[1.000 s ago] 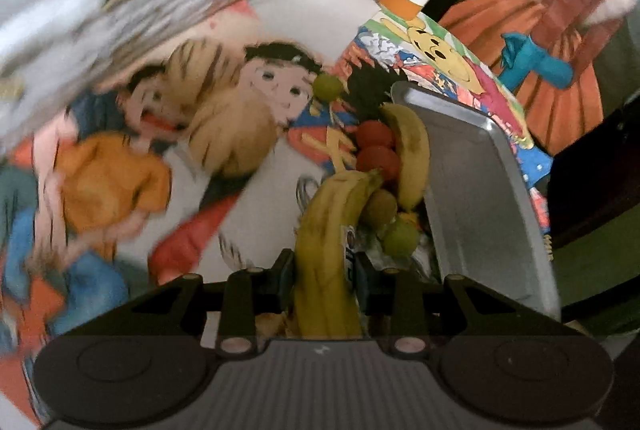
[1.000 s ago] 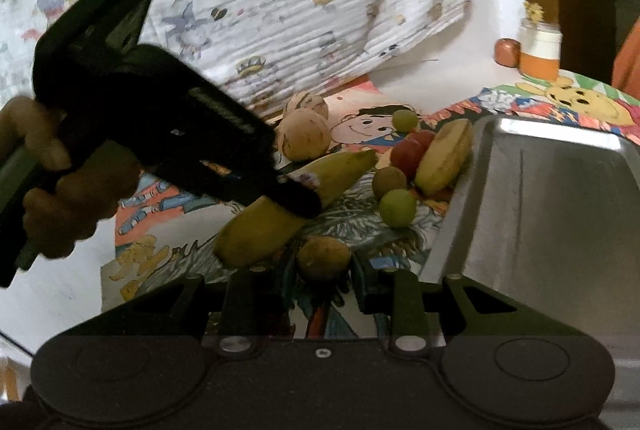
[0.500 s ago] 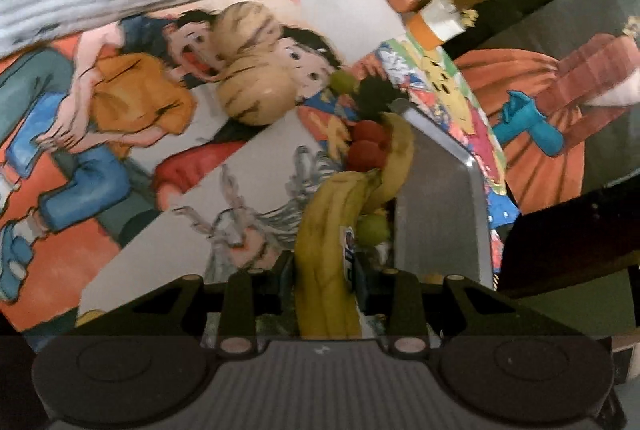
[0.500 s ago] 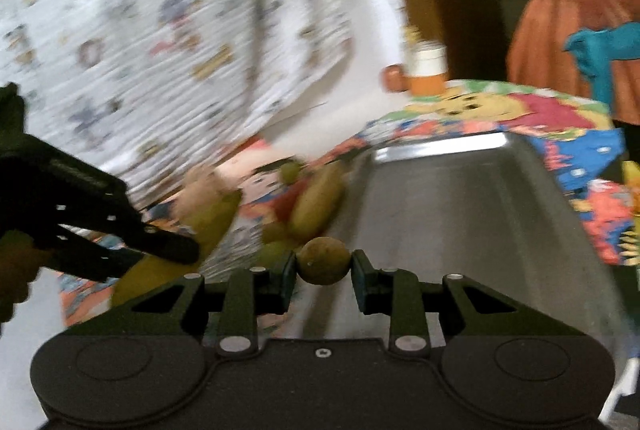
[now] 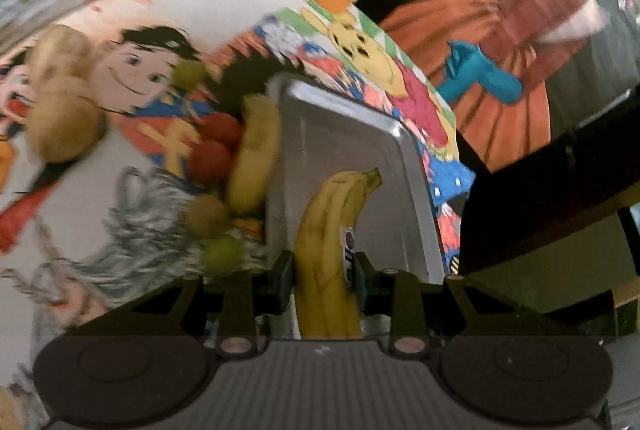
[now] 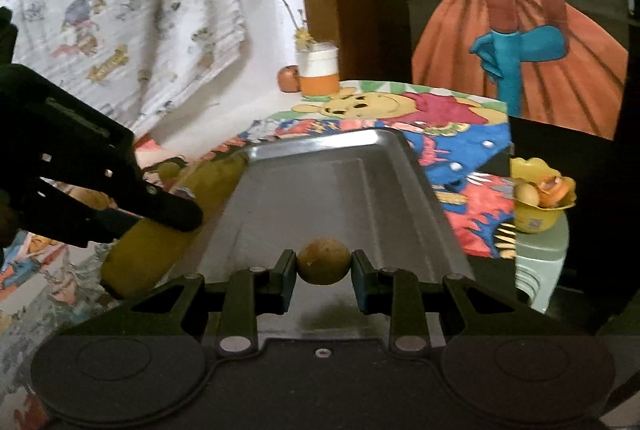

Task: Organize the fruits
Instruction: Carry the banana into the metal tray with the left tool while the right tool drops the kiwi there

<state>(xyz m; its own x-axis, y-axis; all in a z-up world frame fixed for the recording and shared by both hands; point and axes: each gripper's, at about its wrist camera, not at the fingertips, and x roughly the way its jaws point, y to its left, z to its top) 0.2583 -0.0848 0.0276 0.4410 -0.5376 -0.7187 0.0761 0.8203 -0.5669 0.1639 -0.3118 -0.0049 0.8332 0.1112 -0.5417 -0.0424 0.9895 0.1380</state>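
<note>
My left gripper (image 5: 323, 280) is shut on a yellow banana (image 5: 332, 250) and holds it over the near end of the grey metal tray (image 5: 340, 146). My right gripper (image 6: 324, 270) is shut on a small round brownish fruit (image 6: 323, 261) above the same tray (image 6: 328, 190). In the right wrist view the left gripper (image 6: 120, 190) and its banana (image 6: 148, 250) show at the tray's left edge. Left of the tray lie a second banana (image 5: 256, 154), two red fruits (image 5: 214, 146), small green and brown fruits (image 5: 208, 216) and two large tan melons (image 5: 60, 102).
A cartoon-print cloth (image 5: 132, 78) covers the surface. An orange-and-white jar (image 6: 319, 70) and a small orange fruit (image 6: 289, 78) stand at the back. A yellow bowl of fruit (image 6: 538, 196) sits on a stool to the right. An orange dress (image 6: 520, 42) hangs behind.
My left gripper has carried the banana to the right, from over the cloth to over the tray. My right gripper has lifted the round fruit off the cloth and moved it over the tray.
</note>
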